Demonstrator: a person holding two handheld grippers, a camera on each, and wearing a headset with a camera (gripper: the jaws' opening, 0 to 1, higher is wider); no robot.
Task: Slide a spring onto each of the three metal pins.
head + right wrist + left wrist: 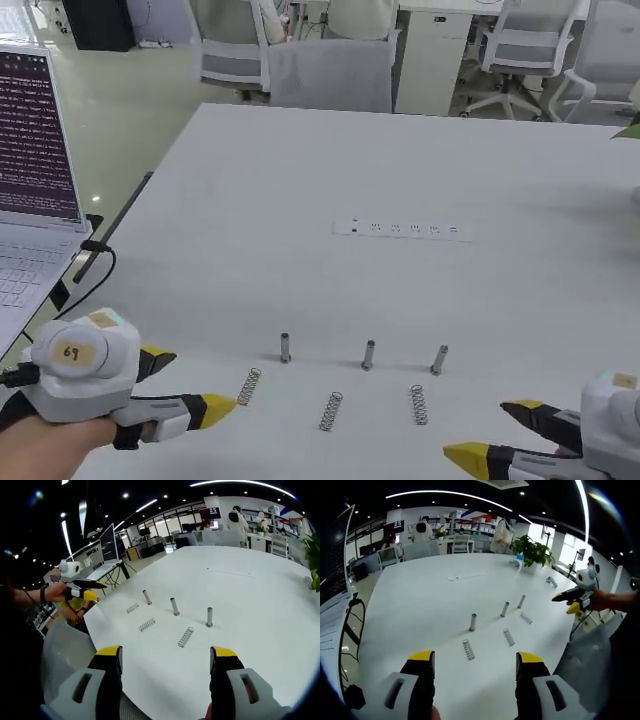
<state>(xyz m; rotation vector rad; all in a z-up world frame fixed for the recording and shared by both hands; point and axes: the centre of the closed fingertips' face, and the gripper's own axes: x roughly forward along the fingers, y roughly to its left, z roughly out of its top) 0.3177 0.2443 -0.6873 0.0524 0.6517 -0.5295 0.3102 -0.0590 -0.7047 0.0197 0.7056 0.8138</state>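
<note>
1. Left gripper (476, 659): jaws spread wide, holding nothing; the left spring (468, 650) lies just ahead, between them.
2. Right gripper (166, 654): jaws also apart and empty; the right spring (185, 637) lies just ahead.
3. The middle spring (331, 411) lies between those two, and all three lie flat on the worktop (400, 170).
4. Beyond each spring a pin (368, 355) stands upright, apparently bare, though they are small.
5. A laptop (30, 150) sits well outside the left jaws.

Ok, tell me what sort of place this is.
Most likely an open-plan office or lab: a large white table with a built-in socket strip, an open laptop at its left, and office chairs behind.
</note>
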